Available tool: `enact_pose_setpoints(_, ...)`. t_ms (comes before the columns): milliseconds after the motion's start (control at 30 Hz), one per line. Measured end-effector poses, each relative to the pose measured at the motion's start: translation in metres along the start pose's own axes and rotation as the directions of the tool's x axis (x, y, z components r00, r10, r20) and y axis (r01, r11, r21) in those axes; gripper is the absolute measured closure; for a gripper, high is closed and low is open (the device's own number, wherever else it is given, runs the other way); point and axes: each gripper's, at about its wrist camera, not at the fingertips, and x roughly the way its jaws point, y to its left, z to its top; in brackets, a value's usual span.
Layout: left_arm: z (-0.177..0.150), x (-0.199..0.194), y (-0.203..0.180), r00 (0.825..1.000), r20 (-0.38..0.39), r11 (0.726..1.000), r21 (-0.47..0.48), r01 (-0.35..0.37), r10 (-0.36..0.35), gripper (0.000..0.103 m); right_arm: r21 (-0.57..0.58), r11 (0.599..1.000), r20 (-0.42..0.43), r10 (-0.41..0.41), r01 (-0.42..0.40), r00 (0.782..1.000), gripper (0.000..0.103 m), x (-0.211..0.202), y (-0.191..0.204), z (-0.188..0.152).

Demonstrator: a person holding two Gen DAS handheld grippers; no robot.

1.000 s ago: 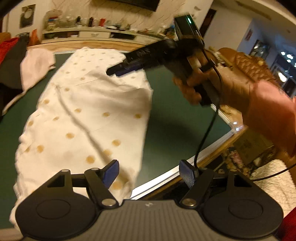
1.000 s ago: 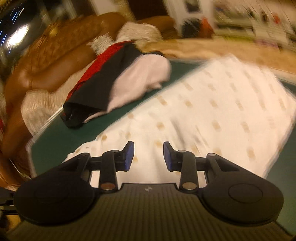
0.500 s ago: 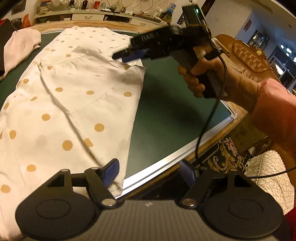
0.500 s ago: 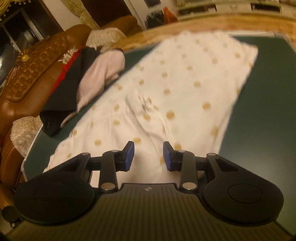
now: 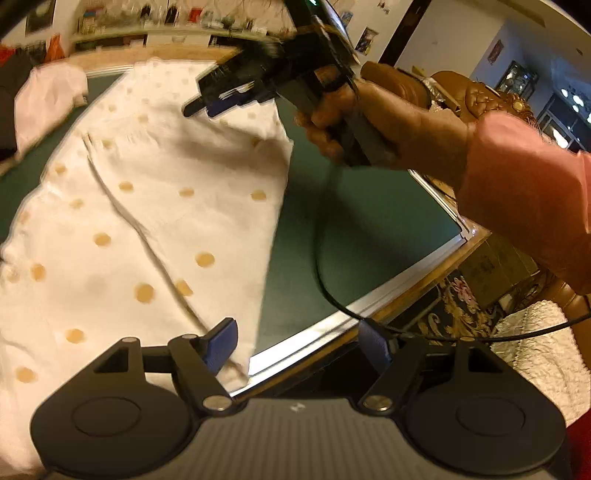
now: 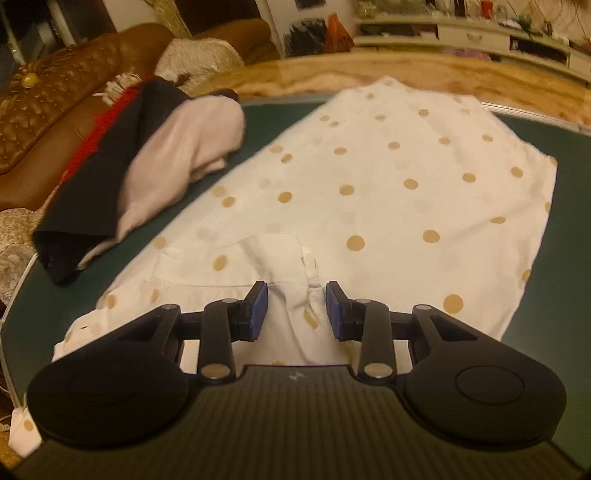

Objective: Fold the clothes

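Both wrist cameras look down along their fingers from close above the desk [image 5: 369,221], at opposite ends of the dotted garment [image 5: 147,206] [image 6: 369,192], which both views share.

Warm, dim amber indoor light tints both fisheye views. Motion blur smears the far shelves [image 5: 155,26] and the right hand [image 5: 373,125]. Edges bow and darken.
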Motion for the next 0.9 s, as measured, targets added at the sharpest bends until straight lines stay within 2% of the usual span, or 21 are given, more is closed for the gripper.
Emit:
enact_pose_setpoints(133,-0.015,-0.041,0.010,0.995,0.042,0.995,0.004,-0.095,0.095,0.024,-0.049,0.999,0.011,-0.017,0.018,1.000,0.061,-0.007,0.009,-0.006)
enact_pose_setpoints(233,-0.032,-0.073,0.024,0.981,0.054,0.982,-0.022,-0.188,0.188,0.023,-0.206,0.978,-0.006,0.045,-0.046,0.999,0.051,-0.039,0.047,-0.037)
enact_pose_setpoints(300,-0.045,-0.091,0.037,0.971,0.058,0.971,-0.070,-0.228,0.232,0.023,-0.335,0.940,-0.023,0.068,-0.071,0.997,0.048,-0.058,0.078,-0.064)
enact_pose_setpoints(400,-0.063,-0.111,0.055,0.958,0.057,0.948,-0.169,-0.269,0.282,0.023,-0.492,0.867,-0.059,0.058,-0.080,0.997,0.047,-0.071,0.122,-0.099)
enact_pose_setpoints(500,-0.076,-0.123,0.067,0.947,0.046,0.928,-0.218,-0.302,0.319,0.023,-0.554,0.827,-0.088,0.051,-0.092,0.995,0.047,-0.073,0.154,-0.120)
enact_pose_setpoints(567,-0.078,-0.120,0.075,0.938,0.021,0.921,-0.197,-0.337,0.347,0.023,-0.564,0.818,-0.100,0.068,-0.113,0.993,0.047,-0.070,0.169,-0.121)
enact_pose_setpoints(633,-0.080,-0.118,0.072,0.935,0.011,0.921,-0.179,-0.346,0.354,0.023,-0.574,0.808,-0.110,0.085,-0.133,0.990,0.047,-0.067,0.185,-0.121)
enact_pose_setpoints(700,-0.081,-0.115,0.070,0.935,0.005,0.922,-0.166,-0.349,0.354,0.023,-0.599,0.782,-0.133,0.113,-0.170,0.985,0.047,-0.061,0.200,-0.117)
enact_pose_setpoints(800,-0.080,-0.109,0.071,0.938,-0.001,0.926,-0.159,-0.342,0.346,0.023,-0.656,0.723,-0.197,0.112,-0.216,0.974,0.047,-0.043,0.227,-0.114)
enact_pose_setpoints(900,-0.079,-0.103,0.073,0.941,-0.007,0.930,-0.151,-0.335,0.338,0.023,-0.692,0.682,-0.221,0.108,-0.234,0.969,0.047,-0.032,0.245,-0.114)
